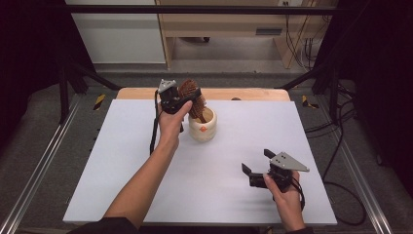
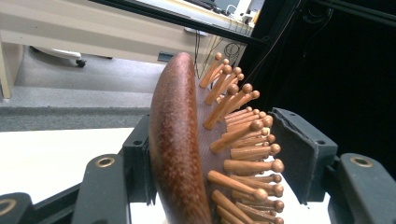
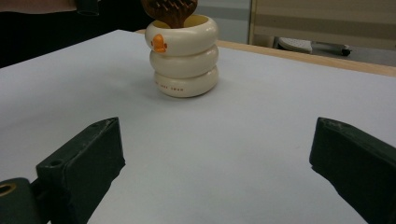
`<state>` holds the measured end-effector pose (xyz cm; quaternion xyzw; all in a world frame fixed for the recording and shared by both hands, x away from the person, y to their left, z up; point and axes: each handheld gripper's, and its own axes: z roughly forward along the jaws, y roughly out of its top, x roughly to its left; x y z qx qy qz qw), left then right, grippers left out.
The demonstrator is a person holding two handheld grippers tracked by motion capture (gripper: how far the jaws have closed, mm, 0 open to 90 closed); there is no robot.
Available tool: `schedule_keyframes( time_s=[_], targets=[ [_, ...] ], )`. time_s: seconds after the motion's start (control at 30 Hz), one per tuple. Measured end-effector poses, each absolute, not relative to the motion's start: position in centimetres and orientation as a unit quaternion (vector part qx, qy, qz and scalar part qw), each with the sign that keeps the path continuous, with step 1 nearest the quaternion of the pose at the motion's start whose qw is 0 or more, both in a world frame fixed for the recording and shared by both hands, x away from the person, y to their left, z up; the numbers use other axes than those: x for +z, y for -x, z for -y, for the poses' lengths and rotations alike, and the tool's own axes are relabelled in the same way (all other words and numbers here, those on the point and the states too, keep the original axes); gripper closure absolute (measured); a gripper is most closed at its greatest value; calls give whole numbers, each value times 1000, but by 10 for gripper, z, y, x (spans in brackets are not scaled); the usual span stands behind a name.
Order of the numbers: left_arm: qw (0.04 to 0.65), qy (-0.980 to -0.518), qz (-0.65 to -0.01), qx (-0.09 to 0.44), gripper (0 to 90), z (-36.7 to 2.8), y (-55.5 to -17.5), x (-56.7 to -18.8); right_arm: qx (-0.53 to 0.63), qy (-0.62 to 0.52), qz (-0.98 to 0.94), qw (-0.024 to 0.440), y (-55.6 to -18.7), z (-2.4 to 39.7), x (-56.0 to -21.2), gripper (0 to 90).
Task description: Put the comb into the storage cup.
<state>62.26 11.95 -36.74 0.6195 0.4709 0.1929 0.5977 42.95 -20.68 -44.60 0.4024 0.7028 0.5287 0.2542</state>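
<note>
A: Where are we holding the wooden hairbrush (image 1: pixel 190 92)?

B: We are keeping it between the jaws of the left gripper (image 1: pixel 187 97), its handle standing in the cream holder (image 1: pixel 202 127) near the table's (image 1: pixel 122 161) far edge. In the left gripper view, one pad is lying against the brush's back; the other is standing just clear of the bristle tips.

A: And the right gripper (image 1: pixel 255 168)?

B: We are holding it low, well apart from the holder, jaws spread wide and empty.

Your brown wooden hairbrush (image 1: pixel 189 91) stands tilted, handle down inside the cream ringed cup (image 1: pixel 202 127), bristled head above its rim
</note>
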Motion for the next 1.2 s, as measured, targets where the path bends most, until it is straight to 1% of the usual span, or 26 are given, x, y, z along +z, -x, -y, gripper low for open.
schedule_keyframes(
  time_s=[0.17, 0.47, 1.2],
  targets=[
    [597, -620, -470, 193, 344, -120, -623, -368, 529, -402, -703, 254, -430, 207, -446, 34],
    [598, -620, -470, 191, 322, -121, -623, -369, 529, -402, -703, 254, -430, 207, -446, 34],
    [598, -619, -473, 192, 318, -127, -623, -372, 527, -400, -705, 255, -430, 206, -446, 34]
  ],
)
